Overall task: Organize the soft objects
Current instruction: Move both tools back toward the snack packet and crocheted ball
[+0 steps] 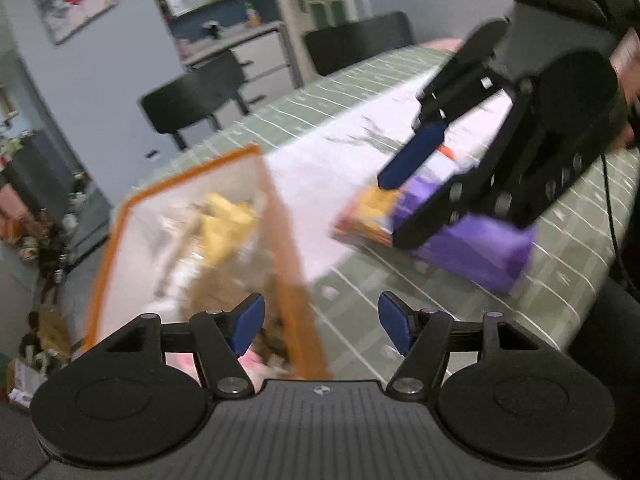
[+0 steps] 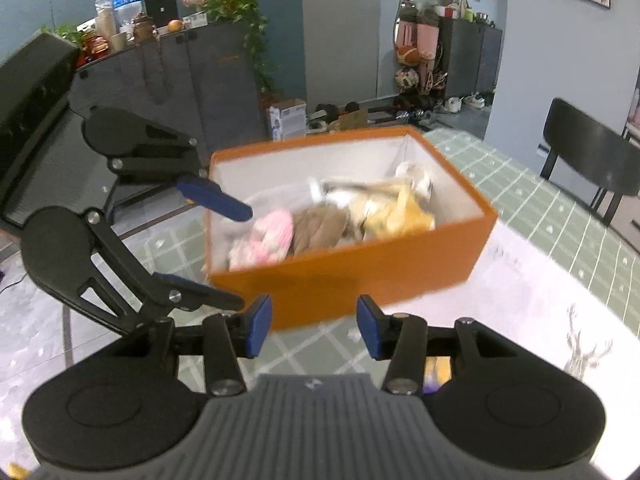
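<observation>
An orange box [image 2: 360,272] stands on the table, white inside, holding several soft items: a pink one [image 2: 272,236], a brown one [image 2: 320,226] and a yellow one [image 2: 396,212]. The box also shows blurred in the left wrist view [image 1: 292,240]. My left gripper [image 1: 320,326] is open and empty, beside the box's near corner; it also shows in the right wrist view [image 2: 240,256] at the box's left end. My right gripper [image 2: 314,330] is open and empty, in front of the box. In the left wrist view it [image 1: 394,208] hovers over a purple and orange-yellow packet [image 1: 480,248] on the table.
The table has a green checked cloth [image 2: 540,184] and a pale pink mat [image 1: 340,168]. Black chairs [image 1: 192,96] stand on the far side. A dark sideboard [image 2: 168,72] with bottles and a plant is behind the box.
</observation>
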Motion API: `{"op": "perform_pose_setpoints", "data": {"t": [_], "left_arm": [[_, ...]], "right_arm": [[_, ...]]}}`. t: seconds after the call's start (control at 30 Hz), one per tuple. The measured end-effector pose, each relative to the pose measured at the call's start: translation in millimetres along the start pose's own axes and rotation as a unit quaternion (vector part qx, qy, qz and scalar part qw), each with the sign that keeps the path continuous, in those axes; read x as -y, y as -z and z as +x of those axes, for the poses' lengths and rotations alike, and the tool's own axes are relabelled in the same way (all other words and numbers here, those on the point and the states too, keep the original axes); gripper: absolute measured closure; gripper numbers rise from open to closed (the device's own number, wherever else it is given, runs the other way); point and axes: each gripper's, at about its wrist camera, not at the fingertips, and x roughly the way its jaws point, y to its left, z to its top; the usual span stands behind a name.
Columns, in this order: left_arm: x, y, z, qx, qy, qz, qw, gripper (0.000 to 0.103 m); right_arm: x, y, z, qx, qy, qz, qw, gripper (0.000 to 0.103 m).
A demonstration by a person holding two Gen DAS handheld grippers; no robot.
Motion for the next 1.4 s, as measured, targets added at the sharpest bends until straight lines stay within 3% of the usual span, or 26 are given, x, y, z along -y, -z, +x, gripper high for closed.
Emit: {"op": "perform_pose_setpoints", "data": {"t": [0.37,0.53,0.67,0.8,0.9,0.97,1.13,1.4], "left_arm": [[55,37,23,-0.008,0.050,0.002,0.9987,0.026],[69,47,46,-0.029,0.022,0.012,0.9993,0.025],[68,46,67,-0.026,-0.006,-0.018,0.9995,0.024],[61,35,70,-0.003,-0.022,-0.084,0.9962,0.021],[53,24,60,0.040,0.000,-0.137,0.9897,0.014],[50,16,57,0.053,0.004,-0.145,0.9879,0.013],[50,-21,58,0.041,0.004,-0.054,0.9977,0.013],[35,-94,98,-0.002,0.041,0.084,0.9956,0.011]], "right_arm": [[-7,87,-38,-0.048,-0.043,-0.020,0.998,0.056],[5,121,-61,-0.067,-0.044,-0.014,0.997,0.050],[31,139,-77,-0.063,-0.015,0.014,0.998,0.046],[66,155,-91,-0.020,0.031,0.090,0.995,0.045],[84,165,-103,0.027,0.084,0.152,0.984,0.042],[90,174,-110,0.065,0.115,0.182,0.974,0.036],[103,202,-93,0.125,0.163,0.277,0.939,0.036],[124,204,-57,0.126,0.184,0.287,0.932,0.036]]}}
